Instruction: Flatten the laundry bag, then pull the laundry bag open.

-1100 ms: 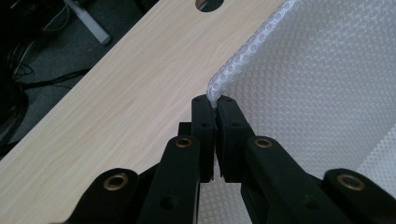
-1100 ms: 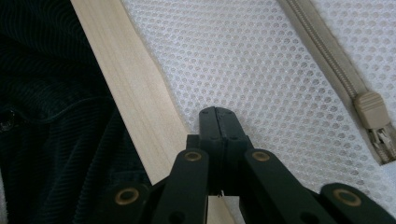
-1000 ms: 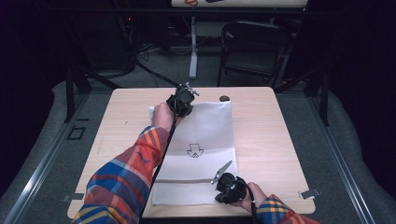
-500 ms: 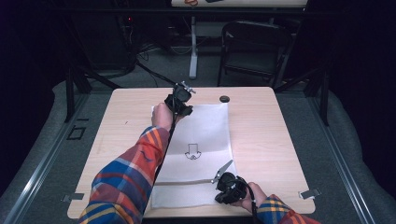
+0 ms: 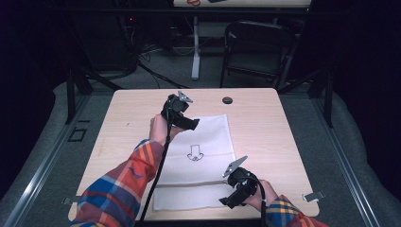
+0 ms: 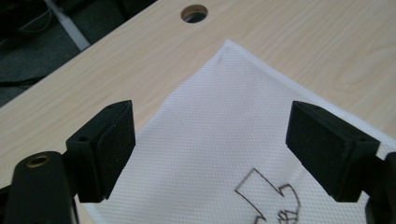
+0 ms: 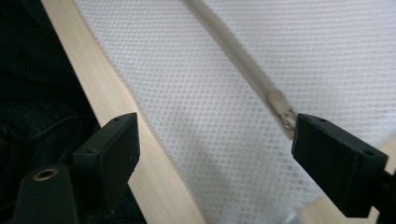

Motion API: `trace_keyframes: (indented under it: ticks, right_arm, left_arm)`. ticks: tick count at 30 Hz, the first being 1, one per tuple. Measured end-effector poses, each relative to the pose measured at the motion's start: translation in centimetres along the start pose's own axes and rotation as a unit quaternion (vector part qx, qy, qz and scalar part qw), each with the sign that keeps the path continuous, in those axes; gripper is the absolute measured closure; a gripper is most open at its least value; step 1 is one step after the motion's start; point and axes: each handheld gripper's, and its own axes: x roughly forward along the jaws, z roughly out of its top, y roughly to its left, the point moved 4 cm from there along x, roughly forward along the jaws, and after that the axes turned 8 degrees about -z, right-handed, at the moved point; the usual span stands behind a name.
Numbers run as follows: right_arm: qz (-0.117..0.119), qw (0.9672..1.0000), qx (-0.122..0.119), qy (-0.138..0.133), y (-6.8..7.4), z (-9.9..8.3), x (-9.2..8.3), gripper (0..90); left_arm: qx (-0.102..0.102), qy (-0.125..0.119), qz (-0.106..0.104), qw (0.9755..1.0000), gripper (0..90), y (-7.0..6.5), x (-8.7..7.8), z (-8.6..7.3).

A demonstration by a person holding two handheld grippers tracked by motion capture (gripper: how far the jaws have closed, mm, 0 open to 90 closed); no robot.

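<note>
in the high view the white cloth [image 5: 196, 161] lies flat on the table [image 5: 265, 127], its long axis running from the near edge to the far side, a folded band along the near end. the left claw [image 5: 193, 124] hovers over the far left corner, the right claw [image 5: 226, 201] over the near right corner; each hand has its own end.

in the left gripper view the jaws stand wide, nothing between them, the cloth's far corner [image 6: 229, 46] ahead.

in the right gripper view the jaws gape over the mesh and its seam [image 7: 243, 60].

both claws have just been opening; a second ago they pinched the cloth's ends.
</note>
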Motion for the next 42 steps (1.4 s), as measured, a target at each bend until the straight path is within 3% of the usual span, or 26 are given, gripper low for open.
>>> trace_keyframes:
  ticks: [5,10,15,23,26,28,34,40,42]
  right_arm:
    - [-0.011,0.9999,0.009,-0.006,-1.0,-0.2,-0.7,7.6]
    - [-0.023,0.9996,0.017,-0.006,-1.5,-0.4,-0.8,0.9]
    - [-0.037,0.9989,0.03,-0.002,-2.0,-0.6,-1.1,0.0]
    - [-0.049,0.9978,0.046,-0.004,-3.1,-1.3,-1.3,0.0]
    - [-0.053,0.997,0.056,-0.005,-3.4,-1.4,-1.2,1.1]
    - [-0.057,0.997,0.051,0.006,-3.6,-1.4,-1.2,1.3]
    - [-0.058,0.997,0.052,0.003,-3.6,-1.3,-1.0,2.8]
    - [-0.061,0.9967,0.054,0.004,-3.8,-1.3,-1.1,14.7]
    - [-0.062,0.9965,0.057,0.004,-3.9,-1.2,-0.9,17.5]
  left_arm:
    - [-0.002,-0.009,-0.029,0.9995,13.1,-2.1,-0.9,-1.7]
    - [0.012,-0.016,-0.059,0.9981,11.2,-5.0,-1.6,-3.1]
    - [0.029,0.012,-0.078,0.9965,9.4,-6.9,-0.9,-4.8]
    - [0.027,0.04,-0.096,0.9941,8.0,-7.8,0.0,-7.4]
    - [0.03,0.043,-0.097,0.9939,8.1,-8.0,0.0,-7.6]
    - [0.031,0.044,-0.099,0.9936,8.1,-8.1,0.1,-7.6]
    - [0.031,0.053,-0.107,0.9924,8.1,-8.2,0.5,-8.0]
    - [0.039,0.055,-0.118,0.9907,9.0,-9.0,1.2,-8.2]
    - [0.05,0.057,-0.12,0.9898,10.1,-9.4,1.6,-8.3]
